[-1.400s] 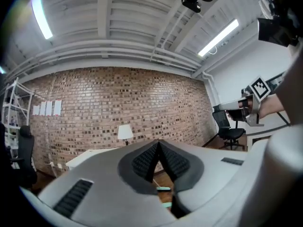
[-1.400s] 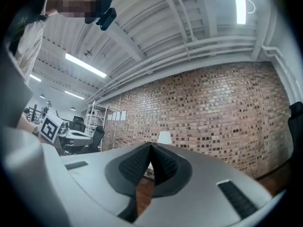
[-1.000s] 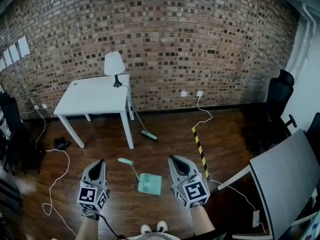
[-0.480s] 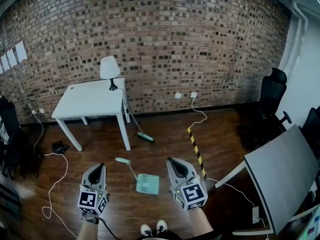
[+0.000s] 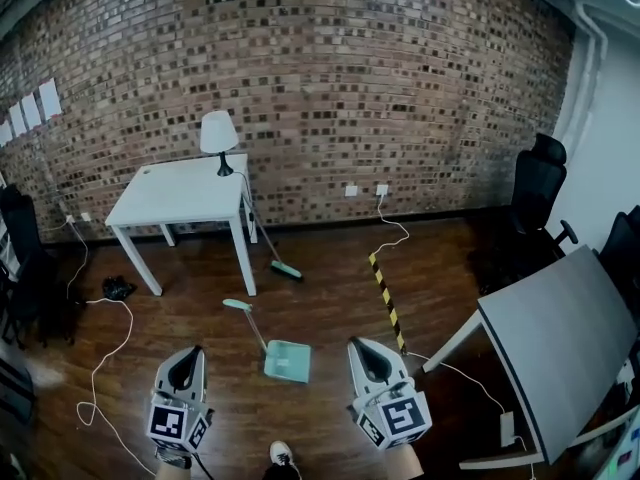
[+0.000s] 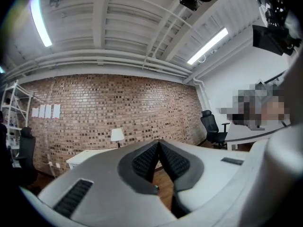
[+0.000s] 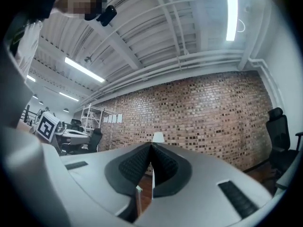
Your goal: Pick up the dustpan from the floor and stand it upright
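The mint-green, long-handled plastic dustpan point(image 5: 287, 361) was shown only in the head view. It lay flat on the dark wooden floor point(image 5: 330, 298), with its pan nearer the person and its handle angled up-left towards a white four-legged surface point(image 5: 180, 193). It lay between the two grippers and a little ahead of them, and was touched by neither. The left gripper point(image 5: 190, 356) and the right gripper point(image 5: 362, 348) were held low in that view, one to each side of the pan.

The state of the fingers was settled by the gripper views. In the left gripper view the ribbed black fingers point(image 6: 144, 162) of the left gripper point(image 6: 158, 143) were seen pressed together at the tips, with nothing between them. In the right gripper view the right gripper point(image 7: 151, 145) was likewise closed on nothing.

Both gripper views looked level across the room, so the floor was largely cut off. The red brick wall point(image 7: 213, 108) and the white-shaded table lamp point(image 6: 116, 135) were seen there, under a white beamed ceiling with tube lights point(image 6: 208, 45). A white shelving rack point(image 7: 92, 119) was taken in by the right gripper view.

Only in the head view were the floor items shown: a green-headed broom point(image 5: 286, 269) beside the surface's leg, a yellow-and-black striped tape strip point(image 5: 385, 303) and a white cable point(image 5: 100, 368).
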`<act>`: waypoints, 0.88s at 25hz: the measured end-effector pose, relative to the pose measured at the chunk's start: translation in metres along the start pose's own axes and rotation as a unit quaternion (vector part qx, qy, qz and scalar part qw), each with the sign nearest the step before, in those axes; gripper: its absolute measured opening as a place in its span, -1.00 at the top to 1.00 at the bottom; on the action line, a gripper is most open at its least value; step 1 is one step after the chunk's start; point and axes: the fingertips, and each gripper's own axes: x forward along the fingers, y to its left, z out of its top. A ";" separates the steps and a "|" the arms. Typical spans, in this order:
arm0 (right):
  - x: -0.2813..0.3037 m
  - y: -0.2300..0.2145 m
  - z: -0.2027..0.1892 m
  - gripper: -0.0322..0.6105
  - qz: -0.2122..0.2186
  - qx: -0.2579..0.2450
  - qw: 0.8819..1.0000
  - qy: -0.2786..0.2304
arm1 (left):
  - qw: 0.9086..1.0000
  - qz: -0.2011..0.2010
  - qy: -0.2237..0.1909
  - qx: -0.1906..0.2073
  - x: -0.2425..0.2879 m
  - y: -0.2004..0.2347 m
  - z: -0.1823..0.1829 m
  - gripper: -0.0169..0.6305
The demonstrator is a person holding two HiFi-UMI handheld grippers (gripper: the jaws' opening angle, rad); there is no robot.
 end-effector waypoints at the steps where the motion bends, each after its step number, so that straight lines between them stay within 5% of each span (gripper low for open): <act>1: -0.018 -0.001 -0.005 0.95 -0.002 0.007 1.000 0.002 | 1.000 0.004 0.002 0.000 -0.012 -0.011 -0.003 0.94; 5: -0.092 0.006 -0.008 0.95 0.005 0.005 1.000 0.025 | 0.999 0.016 0.022 -0.017 -0.068 -0.062 -0.008 0.94; 11: -0.198 0.022 0.025 0.95 0.035 -0.005 0.999 0.041 | 1.000 0.013 0.021 0.001 -0.156 -0.147 0.035 0.94; 22: -0.277 0.051 0.073 0.95 0.046 0.001 0.999 0.001 | 1.000 -0.005 0.017 0.016 -0.218 -0.198 0.075 0.94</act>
